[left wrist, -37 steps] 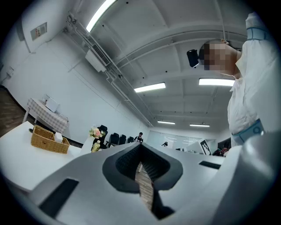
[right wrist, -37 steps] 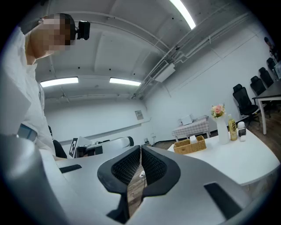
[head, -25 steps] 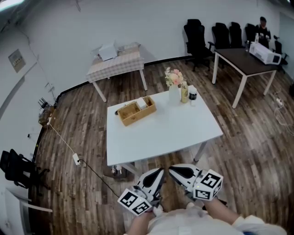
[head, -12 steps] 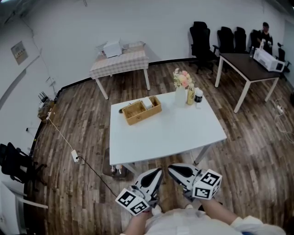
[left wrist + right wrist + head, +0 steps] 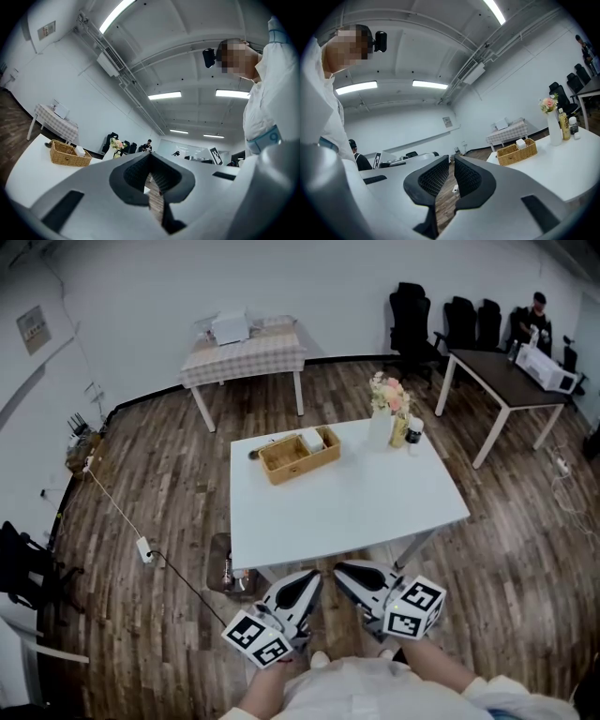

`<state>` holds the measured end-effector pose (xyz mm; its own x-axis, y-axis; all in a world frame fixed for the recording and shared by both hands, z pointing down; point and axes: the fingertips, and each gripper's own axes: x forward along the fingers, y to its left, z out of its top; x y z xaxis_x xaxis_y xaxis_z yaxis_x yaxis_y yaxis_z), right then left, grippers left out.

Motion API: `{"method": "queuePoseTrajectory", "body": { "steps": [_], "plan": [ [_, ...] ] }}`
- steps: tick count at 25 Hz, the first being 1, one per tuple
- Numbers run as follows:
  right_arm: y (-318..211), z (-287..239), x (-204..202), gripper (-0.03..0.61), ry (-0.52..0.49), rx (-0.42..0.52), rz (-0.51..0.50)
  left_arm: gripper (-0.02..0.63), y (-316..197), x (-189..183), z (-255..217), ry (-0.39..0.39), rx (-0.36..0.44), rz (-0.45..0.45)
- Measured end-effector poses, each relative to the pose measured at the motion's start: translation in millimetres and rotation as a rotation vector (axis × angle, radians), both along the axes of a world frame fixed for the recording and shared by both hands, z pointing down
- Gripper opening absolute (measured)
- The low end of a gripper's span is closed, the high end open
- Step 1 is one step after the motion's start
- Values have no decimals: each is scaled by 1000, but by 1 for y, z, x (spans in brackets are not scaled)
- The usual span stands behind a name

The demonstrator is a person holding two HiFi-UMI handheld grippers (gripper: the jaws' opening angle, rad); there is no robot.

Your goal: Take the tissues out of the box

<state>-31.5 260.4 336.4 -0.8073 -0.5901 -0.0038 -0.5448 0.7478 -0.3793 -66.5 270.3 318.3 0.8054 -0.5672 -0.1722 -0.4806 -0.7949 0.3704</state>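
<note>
- Your left gripper's [image 5: 312,578] fingers were pressed together at their tips, with nothing pinched between them; only wood floor showed through the slot behind the pads.
- Your right gripper's [image 5: 341,571] fingers were likewise closed, a thin seam between the ribbed pads and nothing in it.
- You held both grippers side by side, close to your body, tips angled toward each other, just off the near edge of the white table [image 5: 356,507] and over the floor.
- The white tissue box [image 5: 313,440] sat in the right-hand compartment of the wicker basket [image 5: 286,461], well apart from both grippers.
- That basket stood near the table's far left corner, turned at a slant to the far edge.
- At the far right corner stood a vase of flowers [image 5: 386,411], a yellow bottle [image 5: 400,431] just beside it and a dark-capped jar [image 5: 414,434] beside that.
- Beyond the white table, a table with a checked cloth [image 5: 246,351] stood by the far wall.
</note>
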Motion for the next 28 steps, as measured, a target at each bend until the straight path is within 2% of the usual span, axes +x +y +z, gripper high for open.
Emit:
{"method": "queuePoseTrajectory", "body": {
  "steps": [5,11,28],
  "plan": [
    [-4,1,-19,43,14,8,20,0,-8,-19,2,9,2,20],
    [-29,2,-18,43,6,1,41,0,-32,-15,6,14,-7,50],
    [-216,12,14,43,46,34,-3,0,-209,19,11,-5,-18,5]
  ]
}}
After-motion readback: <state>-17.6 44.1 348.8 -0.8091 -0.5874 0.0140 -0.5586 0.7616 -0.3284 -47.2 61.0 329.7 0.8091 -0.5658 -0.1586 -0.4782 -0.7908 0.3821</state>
